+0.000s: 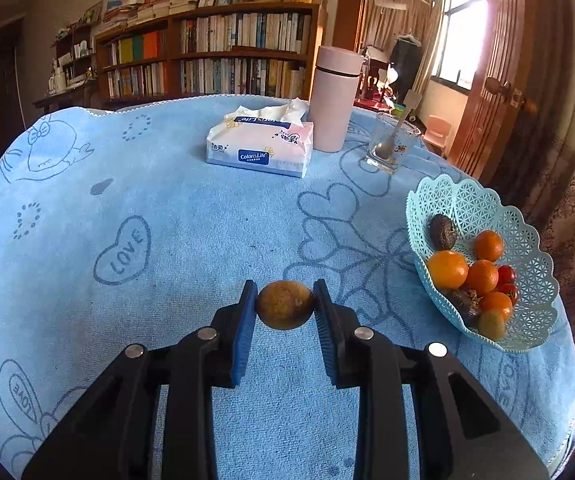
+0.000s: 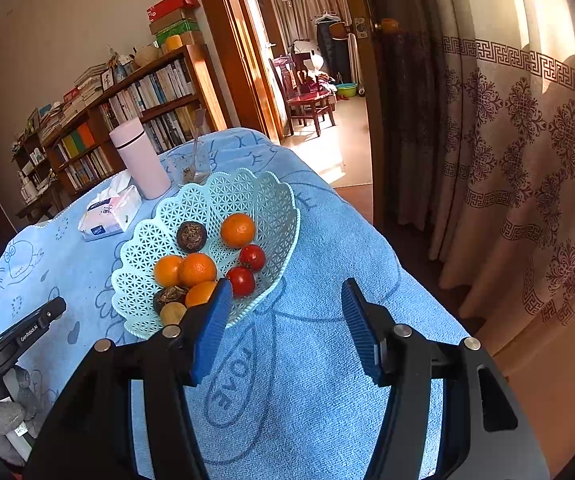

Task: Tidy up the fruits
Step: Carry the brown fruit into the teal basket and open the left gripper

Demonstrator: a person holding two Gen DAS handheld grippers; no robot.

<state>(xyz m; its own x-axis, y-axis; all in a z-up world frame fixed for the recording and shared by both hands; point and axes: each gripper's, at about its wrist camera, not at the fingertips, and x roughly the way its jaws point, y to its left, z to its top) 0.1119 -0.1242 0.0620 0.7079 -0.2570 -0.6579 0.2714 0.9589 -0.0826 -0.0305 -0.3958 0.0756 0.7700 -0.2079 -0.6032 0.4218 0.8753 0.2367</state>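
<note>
My left gripper (image 1: 285, 304) is shut on a round brown-yellow fruit (image 1: 284, 305), held just above the blue tablecloth (image 1: 167, 220). A light-blue lattice basket (image 1: 483, 208) stands at the right, holding several oranges (image 1: 447, 269), red tomatoes (image 1: 506, 274), dark fruits (image 1: 442, 232) and a yellowish fruit (image 1: 491, 324). In the right wrist view the basket (image 2: 247, 192) lies ahead to the left with the same fruits. My right gripper (image 2: 287, 320) is open and empty over the cloth, its left finger (image 2: 211, 332) overlapping the basket's near rim.
A tissue pack (image 1: 261, 146), a pink flask (image 1: 335, 98) and a glass with a spoon (image 1: 391, 144) stand at the table's far side. Bookshelves are behind. A curtain (image 2: 527, 160) and doorway lie to the right. The table's edge runs close by the basket.
</note>
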